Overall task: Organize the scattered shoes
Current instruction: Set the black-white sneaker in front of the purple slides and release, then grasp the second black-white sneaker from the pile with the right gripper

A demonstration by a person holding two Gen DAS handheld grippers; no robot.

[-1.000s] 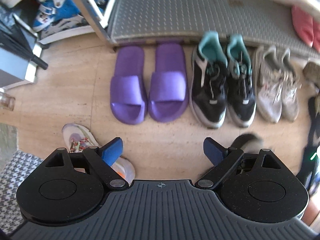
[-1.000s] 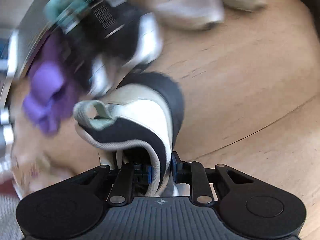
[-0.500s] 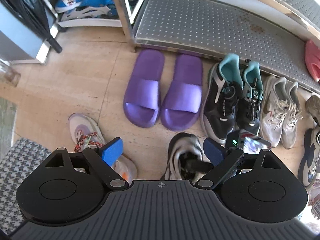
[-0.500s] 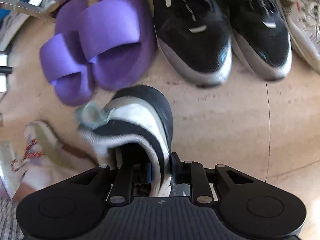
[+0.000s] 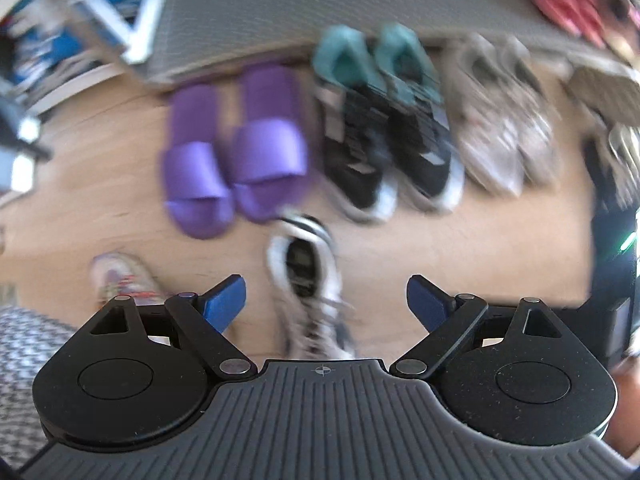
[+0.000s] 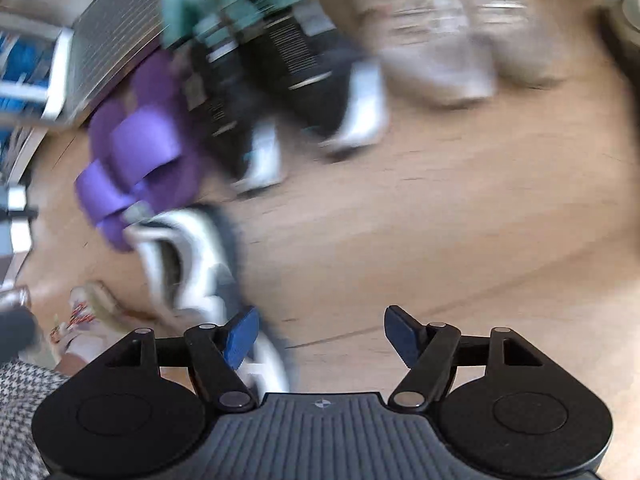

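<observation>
The right hand-held gripper (image 6: 318, 330) pinched the heel of the black-and-white sneaker (image 6: 188, 264) a second ago. Now its jaws are opening, and the sneaker lies free on the wooden floor (image 6: 460, 216) at its 10 o'clock. The left hand-held gripper (image 5: 326, 300) is spread wide and holds nothing. Farther, at 12 o'clock, purple slides (image 5: 236, 152), black sneakers (image 5: 388, 140) and beige sneakers (image 5: 504, 128) stand in a row along the grey shelf (image 5: 280, 4).

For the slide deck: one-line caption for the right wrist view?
Right gripper opening, nothing between its fingers; black-and-white sneaker on the wood floor by purple slides.
</observation>
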